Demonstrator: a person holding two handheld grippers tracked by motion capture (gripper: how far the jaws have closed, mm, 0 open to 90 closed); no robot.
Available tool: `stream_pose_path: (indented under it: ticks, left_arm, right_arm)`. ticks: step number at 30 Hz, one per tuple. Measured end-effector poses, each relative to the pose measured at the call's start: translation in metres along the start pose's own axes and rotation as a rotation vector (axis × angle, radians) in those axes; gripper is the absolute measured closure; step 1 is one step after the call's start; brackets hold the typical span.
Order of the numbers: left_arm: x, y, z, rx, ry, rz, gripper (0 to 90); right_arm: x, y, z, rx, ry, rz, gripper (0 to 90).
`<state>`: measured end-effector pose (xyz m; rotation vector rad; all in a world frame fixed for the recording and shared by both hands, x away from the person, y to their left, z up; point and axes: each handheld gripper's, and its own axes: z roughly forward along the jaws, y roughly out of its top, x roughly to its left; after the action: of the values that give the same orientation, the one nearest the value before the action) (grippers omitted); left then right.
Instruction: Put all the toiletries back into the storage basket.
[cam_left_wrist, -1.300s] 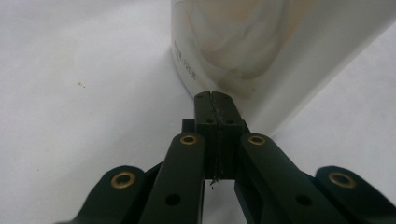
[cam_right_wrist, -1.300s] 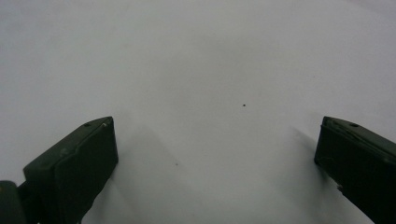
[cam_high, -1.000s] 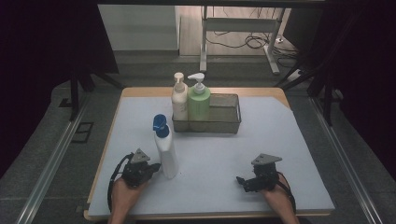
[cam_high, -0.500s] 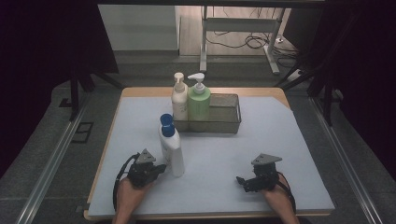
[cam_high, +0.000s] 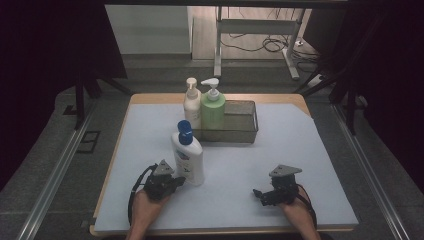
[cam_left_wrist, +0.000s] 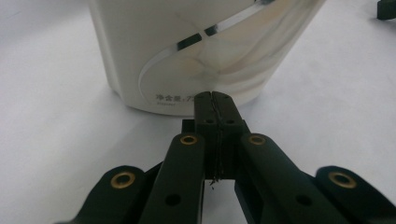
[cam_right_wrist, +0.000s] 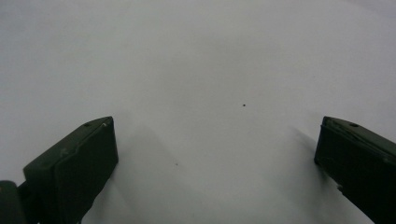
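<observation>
Because my left fingers are pressed flat together with nothing between them, I can only nudge the white bottle with their tips, not pick it up. They sit right at its bottom edge, touching or nearly so. The bottle with its blue cap stands upright on the surface, just in front of the metal basket. I think I am sliding it that way. My right fingers are spread wide and hold nothing; they rest low over bare surface, well apart from the bottle. Two pump bottles, a cream one and a green one, stand in the basket's left end, right where my bottle points. The right end looks free.
</observation>
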<state>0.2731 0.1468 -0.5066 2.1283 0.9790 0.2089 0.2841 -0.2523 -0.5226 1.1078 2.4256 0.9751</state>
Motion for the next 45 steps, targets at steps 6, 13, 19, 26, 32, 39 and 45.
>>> stream_pose_path:
  ticks: [6, 13, 19, 26, 32, 39, 45]
  left_arm:
    - [-0.003, -0.002, 0.003, 0.037, 0.023, 0.027, 89.6]
    - [-0.003, -0.006, -0.006, 0.038, 0.047, 0.034, 83.0]
    - [0.002, -0.013, -0.014, 0.026, 0.096, 0.007, 64.0]
    - [0.008, -0.02, -0.02, 0.022, 0.146, -0.033, 30.9]
    - [0.015, -0.027, -0.021, 0.047, 0.202, -0.035, 20.0]
    - [0.021, -0.035, -0.019, 0.039, 0.213, -0.036, 13.2]
    - [0.021, -0.036, -0.018, 0.03, 0.214, -0.038, 12.3]
  right_arm:
    - [0.0, 0.0, 0.0, -0.001, -0.001, -0.001, 0.0]
    - [0.0, 0.0, 0.0, 0.002, 0.0, 0.0, 0.0]
    - [0.0, 0.001, 0.0, 0.005, 0.0, 0.0, 0.0]
    - [0.0, 0.001, 0.0, 0.012, -0.002, 0.002, 0.0]
    - [0.001, 0.002, 0.001, 0.012, -0.009, 0.009, 0.0]
    - [0.003, 0.005, 0.0, 0.033, -0.019, 0.023, 0.0]
    - [0.0, 0.004, -0.004, 0.024, 0.002, 0.03, 0.0]
